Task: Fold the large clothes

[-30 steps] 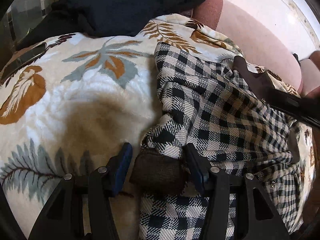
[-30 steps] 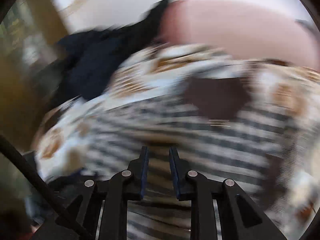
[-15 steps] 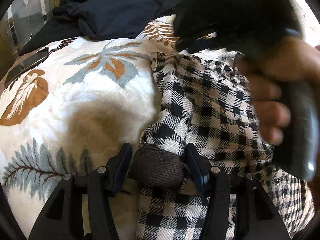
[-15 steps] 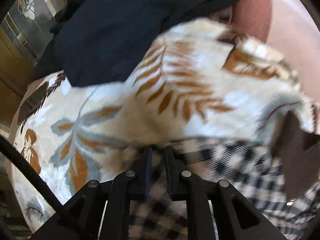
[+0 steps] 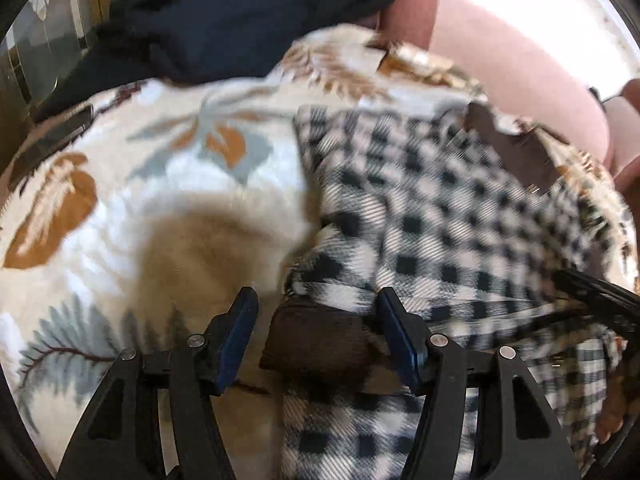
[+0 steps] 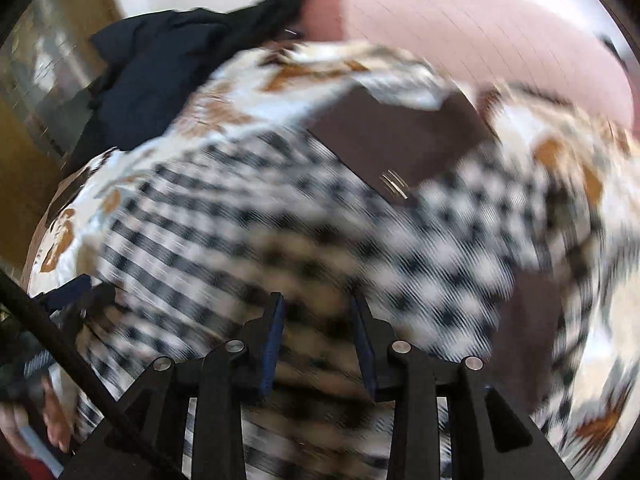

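- Checked black-and-white shirt (image 5: 440, 216) lies on a leaf-print blanket (image 5: 120, 208), covering its right half; the shirt's left edge runs from mid-blanket down toward the left gripper (image 5: 316, 320).
- Left gripper's jaws stand apart, on either side of a brown knitted cuff (image 5: 320, 340) at the shirt's near edge; the right pad looks to touch the cloth, the left pad is clear of it.
- Right gripper (image 6: 318, 332) hovers low over the shirt's middle, jaws apart with checked cloth showing between them; the view is too blurred to tell whether they touch it.
- Brown collar (image 6: 400, 140) sits at the shirt's far edge, partly under a turned-up fold of blanket.
- Bare blanket spreads to the left of the shirt.
- Dark navy garment (image 5: 224, 20) is heaped at the blanket's far left edge.
- Pink sofa back (image 5: 520, 72) bounds the far right side.
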Demonstrator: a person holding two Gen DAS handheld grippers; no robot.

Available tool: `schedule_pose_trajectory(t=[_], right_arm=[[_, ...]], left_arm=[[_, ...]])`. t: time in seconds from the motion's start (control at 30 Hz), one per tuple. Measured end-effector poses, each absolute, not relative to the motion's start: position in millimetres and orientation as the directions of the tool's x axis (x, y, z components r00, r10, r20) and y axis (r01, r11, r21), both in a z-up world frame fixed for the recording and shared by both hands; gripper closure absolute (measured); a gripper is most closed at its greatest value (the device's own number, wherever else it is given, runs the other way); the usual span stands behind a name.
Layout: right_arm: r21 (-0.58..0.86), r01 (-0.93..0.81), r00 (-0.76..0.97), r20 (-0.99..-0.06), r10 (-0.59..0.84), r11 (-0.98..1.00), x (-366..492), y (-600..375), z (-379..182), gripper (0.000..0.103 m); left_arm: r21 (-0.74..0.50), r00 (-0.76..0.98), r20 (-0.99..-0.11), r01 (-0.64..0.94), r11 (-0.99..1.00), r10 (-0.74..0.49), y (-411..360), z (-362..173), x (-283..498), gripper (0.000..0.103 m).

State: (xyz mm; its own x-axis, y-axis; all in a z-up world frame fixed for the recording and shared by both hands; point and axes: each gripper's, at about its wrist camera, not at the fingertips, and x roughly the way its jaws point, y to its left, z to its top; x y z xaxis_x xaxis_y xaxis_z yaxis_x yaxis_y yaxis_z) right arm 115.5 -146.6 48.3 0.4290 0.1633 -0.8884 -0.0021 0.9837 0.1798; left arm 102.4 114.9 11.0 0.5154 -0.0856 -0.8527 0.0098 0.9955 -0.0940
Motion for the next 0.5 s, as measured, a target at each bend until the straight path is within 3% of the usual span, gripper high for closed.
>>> schedule_pose_trajectory(t=[0.07, 0.13, 0.23, 0.3, 0.37, 0.5], right_arm=[[0.142, 0.083, 0.458, -0.885, 0.089, 0.986, 104.8, -184.0, 41.6, 0.068], [0.206, 0.116, 0.48, -0.868, 0.127, 0.972, 96.7, -213.7, 42.5, 0.082], [0.108, 0.263, 0.466, -0.884, -0.028, 0.959, 82.1, -258.0, 44.1, 0.079], [0.151, 0.31, 0.473, -0.881, -0.014, 0.939, 68.1, -286.4, 47.3, 0.079], [0.125, 0.355, 0.477, -0.876, -0.065, 0.926, 50.3, -301.2, 58.5, 0.067], [0.165, 0.301, 0.535, -0.845, -0.023, 0.939, 23.3, -299.2, 79.8, 0.066]], left_arm=[[-0.071, 0.535, -0.842, 0.031, 0.997, -0.077, 111.7, 11.4, 97.6, 0.04], [-0.064, 0.536, -0.84, 0.046, 0.997, -0.078, 113.1, 14.9, 94.4, 0.04], [-0.122, 0.541, -0.832, 0.042, 0.992, -0.125, 125.5, 22.3, 91.9, 0.04], [-0.16, 0.565, -0.813, 0.02, 0.987, -0.143, 139.3, 31.8, 89.8, 0.04], [-0.174, 0.596, -0.791, -0.007, 0.985, -0.136, 150.6, 40.5, 89.1, 0.04], [-0.186, 0.603, -0.788, -0.033, 0.982, -0.129, 164.7, 42.9, 88.2, 0.04]])
